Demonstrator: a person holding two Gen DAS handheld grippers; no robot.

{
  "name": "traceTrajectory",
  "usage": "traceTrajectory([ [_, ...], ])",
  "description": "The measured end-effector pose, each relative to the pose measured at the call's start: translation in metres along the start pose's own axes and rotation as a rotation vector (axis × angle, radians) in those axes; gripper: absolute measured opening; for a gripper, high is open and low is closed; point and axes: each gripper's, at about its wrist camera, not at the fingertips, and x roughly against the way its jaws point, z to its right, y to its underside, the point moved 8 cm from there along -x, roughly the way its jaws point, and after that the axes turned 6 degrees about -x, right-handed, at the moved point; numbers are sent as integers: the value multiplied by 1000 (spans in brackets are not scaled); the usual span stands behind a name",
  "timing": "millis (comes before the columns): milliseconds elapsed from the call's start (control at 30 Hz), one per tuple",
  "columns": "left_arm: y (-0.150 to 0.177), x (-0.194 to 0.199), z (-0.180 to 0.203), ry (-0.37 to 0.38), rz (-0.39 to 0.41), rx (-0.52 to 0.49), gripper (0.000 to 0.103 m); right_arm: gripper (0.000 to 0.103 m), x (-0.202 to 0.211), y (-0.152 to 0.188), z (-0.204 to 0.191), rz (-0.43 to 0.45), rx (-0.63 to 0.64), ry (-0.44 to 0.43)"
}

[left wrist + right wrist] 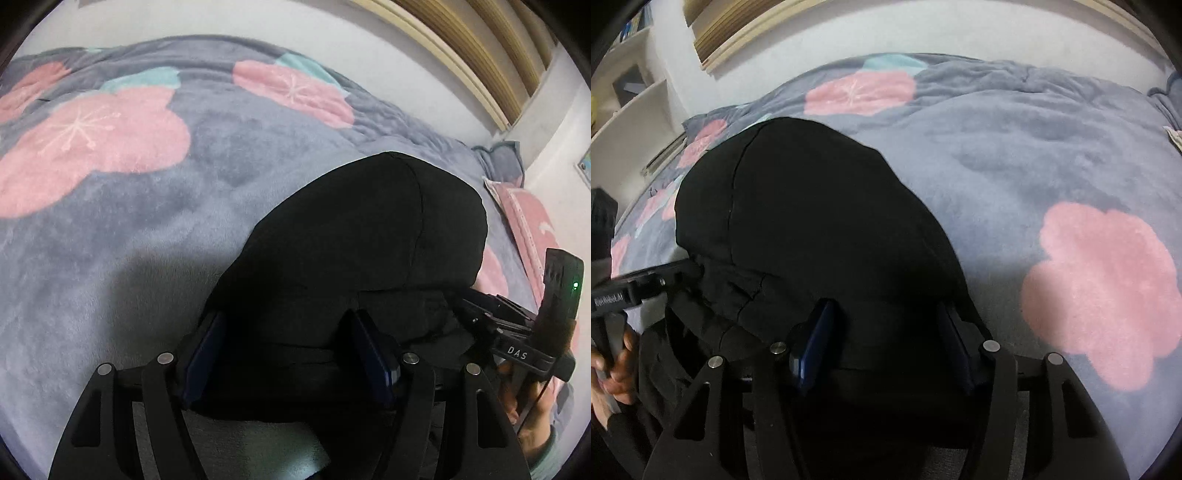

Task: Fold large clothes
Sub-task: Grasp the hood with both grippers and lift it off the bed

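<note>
A black garment (369, 229) lies folded in a rounded heap on a grey fleece blanket (129, 229) printed with pink flowers. My left gripper (286, 317) hangs over the garment's near edge with its blue pads wide apart; dark cloth fills the gap below them, loose. In the right wrist view the same garment (812, 206) spreads ahead of my right gripper (886, 306), whose pads also stand apart above the cloth. Each view catches the other tool at its side: the right one (517, 332) and the left one (628, 291), both held by a hand.
The blanket (1015, 155) covers the bed on all sides of the garment. A pink pillow (524, 221) lies at the bed's end, near a pale wall with wooden slats (461, 48). White shelves (628, 92) stand past the bed's far corner.
</note>
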Motion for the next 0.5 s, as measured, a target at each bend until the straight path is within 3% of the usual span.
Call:
traceTrajectory([
  [67,-5,12,1,6,44,-1,71,60,6,1,0,18,1,19],
  [133,-11,36,7,70,125,3,71,60,20,0,-1,28,-2,24],
  [200,-17,63,16,159,185,-6,71,60,47,-4,-3,65,-21,-29],
  [233,-18,68,17,159,179,-20,71,60,56,-5,-5,81,-19,-43],
  [300,-12,63,16,124,117,-39,71,60,70,-6,-7,94,0,-24],
  [400,10,28,11,132,-73,-27,71,58,66,13,-6,33,52,-24],
  [500,15,11,8,120,-110,-27,71,58,22,34,2,-91,45,-5],
])
